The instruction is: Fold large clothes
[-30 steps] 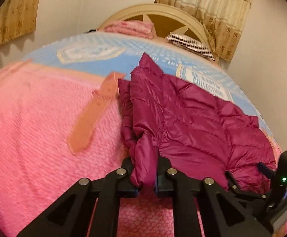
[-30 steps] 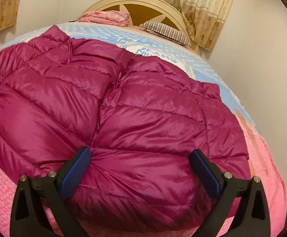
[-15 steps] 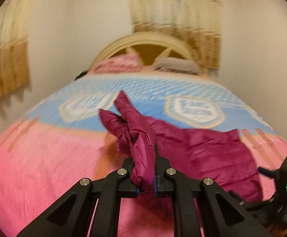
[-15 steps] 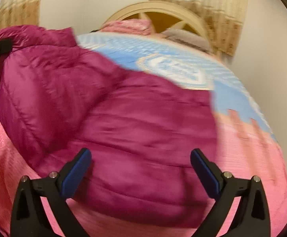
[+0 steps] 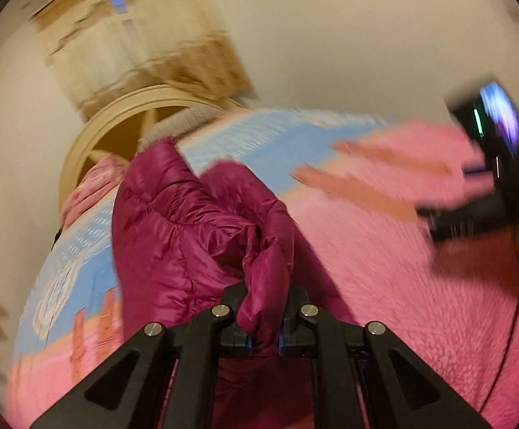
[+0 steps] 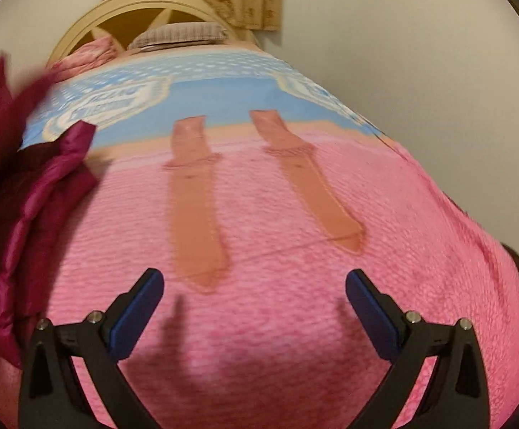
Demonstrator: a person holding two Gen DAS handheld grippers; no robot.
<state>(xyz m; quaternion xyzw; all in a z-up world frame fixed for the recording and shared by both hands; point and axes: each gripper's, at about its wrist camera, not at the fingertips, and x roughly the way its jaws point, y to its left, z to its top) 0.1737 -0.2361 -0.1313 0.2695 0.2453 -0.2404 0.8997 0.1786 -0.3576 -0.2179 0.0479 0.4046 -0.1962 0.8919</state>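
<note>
Left gripper (image 5: pixel 263 325) pinches a bunched fold of the magenta puffer jacket (image 5: pixel 187 236), jaws pressed tight on the fabric; the rest of the jacket hangs crumpled over the pink bedspread (image 5: pixel 384 286), its lower part hidden behind the gripper. The view is tilted and smeared, and the right gripper's dark body (image 5: pixel 488 178) is only a blur at the edge. Right gripper (image 6: pixel 254 312) hovers with jaws spread wide, nothing between them, bedspread below. The jacket (image 6: pixel 37 193) is cut off at that frame's left edge.
</note>
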